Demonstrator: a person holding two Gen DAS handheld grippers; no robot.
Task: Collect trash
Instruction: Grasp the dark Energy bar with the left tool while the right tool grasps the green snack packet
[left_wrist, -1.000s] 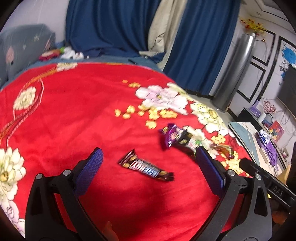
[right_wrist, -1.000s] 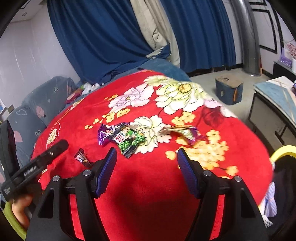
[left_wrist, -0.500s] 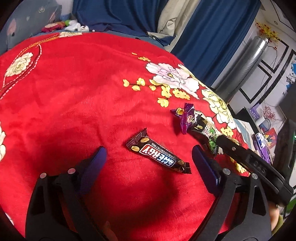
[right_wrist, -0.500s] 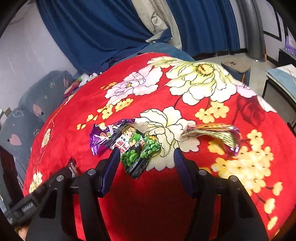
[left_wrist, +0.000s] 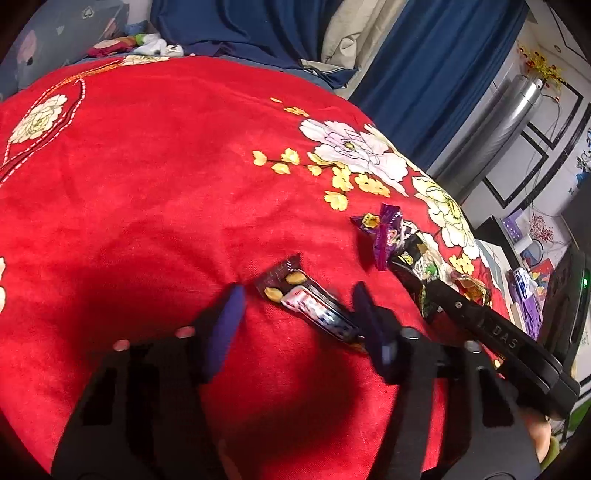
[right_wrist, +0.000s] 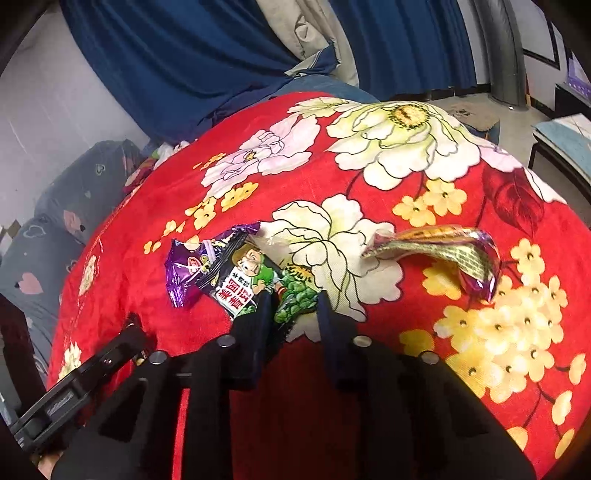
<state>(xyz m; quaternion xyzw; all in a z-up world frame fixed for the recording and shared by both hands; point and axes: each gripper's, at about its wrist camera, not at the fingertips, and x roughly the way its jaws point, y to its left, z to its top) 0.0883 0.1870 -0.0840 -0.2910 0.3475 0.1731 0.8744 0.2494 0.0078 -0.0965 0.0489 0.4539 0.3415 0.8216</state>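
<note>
Red flowered blanket (left_wrist: 147, 221) covers the bed. Left claw (left_wrist: 299, 317) stands apart around a dark chocolate bar wrapper (left_wrist: 310, 306). Right claw (right_wrist: 295, 314) stands narrowly apart around a green pea snack packet (right_wrist: 255, 280); a crumpled gold wrapper (right_wrist: 443, 251) lies nearby.

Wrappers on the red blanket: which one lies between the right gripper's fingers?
The green pea snack packet with the cartoon figure; its lower end sits between the right gripper fingers. The purple wrapper lies left, the gold wrapper right, both outside.
</note>
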